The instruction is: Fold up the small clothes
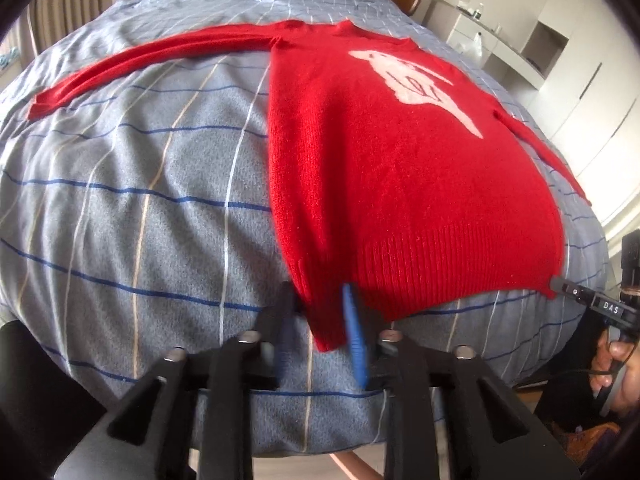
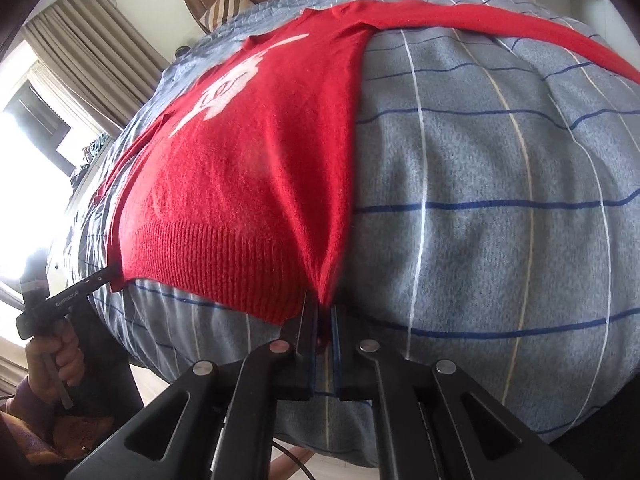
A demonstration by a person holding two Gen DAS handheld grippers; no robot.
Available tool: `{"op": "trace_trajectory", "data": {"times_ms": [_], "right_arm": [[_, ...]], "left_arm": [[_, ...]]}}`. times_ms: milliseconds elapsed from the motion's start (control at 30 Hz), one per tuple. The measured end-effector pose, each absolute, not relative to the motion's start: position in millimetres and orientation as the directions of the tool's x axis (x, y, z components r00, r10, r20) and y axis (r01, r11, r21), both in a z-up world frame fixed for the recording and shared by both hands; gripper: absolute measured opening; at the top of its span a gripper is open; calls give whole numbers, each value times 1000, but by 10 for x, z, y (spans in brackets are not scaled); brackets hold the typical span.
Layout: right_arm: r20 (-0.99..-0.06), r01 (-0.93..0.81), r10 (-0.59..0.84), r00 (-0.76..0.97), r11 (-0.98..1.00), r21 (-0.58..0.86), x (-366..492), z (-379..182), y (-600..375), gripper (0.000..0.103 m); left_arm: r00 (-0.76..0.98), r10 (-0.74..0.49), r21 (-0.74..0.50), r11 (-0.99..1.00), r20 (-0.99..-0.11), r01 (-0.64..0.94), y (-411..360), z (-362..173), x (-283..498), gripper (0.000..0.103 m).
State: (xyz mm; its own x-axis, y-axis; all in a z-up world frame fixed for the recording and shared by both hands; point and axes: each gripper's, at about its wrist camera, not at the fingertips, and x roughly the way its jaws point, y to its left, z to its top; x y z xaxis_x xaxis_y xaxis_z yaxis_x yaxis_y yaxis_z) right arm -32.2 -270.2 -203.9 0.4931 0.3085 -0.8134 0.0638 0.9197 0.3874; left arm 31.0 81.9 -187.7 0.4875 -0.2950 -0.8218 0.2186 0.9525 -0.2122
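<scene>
Both hand-held grippers, left point(image 1: 320, 312) and right point(image 2: 322, 320), are closed on the hem corners of the red sweater point(image 1: 400, 168), which is spread at the bed's point(image 1: 140, 200) near edge.

Red sweater point(image 1: 400, 184) (pale pink motif) on grey quilt point(image 1: 140, 200) with blue-and-white checks

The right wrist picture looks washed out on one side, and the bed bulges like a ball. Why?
Right wrist view: the window glares white, blowing out that edge; the fisheye lens bows the bed. Left wrist view: same bulge, even light, and the sweater blurs near the fingers.
</scene>
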Motion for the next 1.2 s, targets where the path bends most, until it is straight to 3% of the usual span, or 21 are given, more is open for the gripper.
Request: {"op": "trace_trajectory", "data": {"times_ms": [33, 67, 100, 267, 467, 700, 900, 1033, 1200], "right_arm": [[-807, 76, 300, 508, 918, 389, -376, -1998, -2726, 28], [-798, 86, 286, 530, 919, 386, -426, -1954, -2756, 39], [-787, 99, 263, 558, 921, 378, -483, -1895, -2781, 44], [-719, 149, 132, 682, 938, 314, -641, -1620, -2866, 54], [-718, 177, 79, 692, 945, 274, -612, -1597, -2878, 54], [-712, 202, 51, 700, 943, 266, -610, -1579, -2888, 55], [-674, 203, -36, 737, 964, 170, -320, -1450, -3050, 61], [-659, 259, -99, 746, 954, 150, -76, -1572, -3311, 65], [-712, 335, -84, 697, 916, 220, -71, -1783, -3589, 65]], "left_arm": [[515, -285, -204, 957, -809, 208, 834, -1806, 259, 80], [548, -273, -197, 961, -790, 195, 852, -1731, 225, 86], [573, -262, -189, 965, -776, 185, 866, -1665, 205, 90], [616, -146, -80, 988, -774, 134, 868, -1531, 312, 90], [642, -26, 39, 995, -766, 87, 839, -1562, 480, 91], [646, -12, 33, 998, -764, 57, 903, -1556, 539, 92], [719, -28, -50, 999, -695, -9, 1199, -1461, 874, 100], [736, -21, -102, 993, -677, -65, 1426, -1611, 1224, 100], [720, 52, -49, 992, -692, -119, 1573, -1967, 1274, 100]]}}
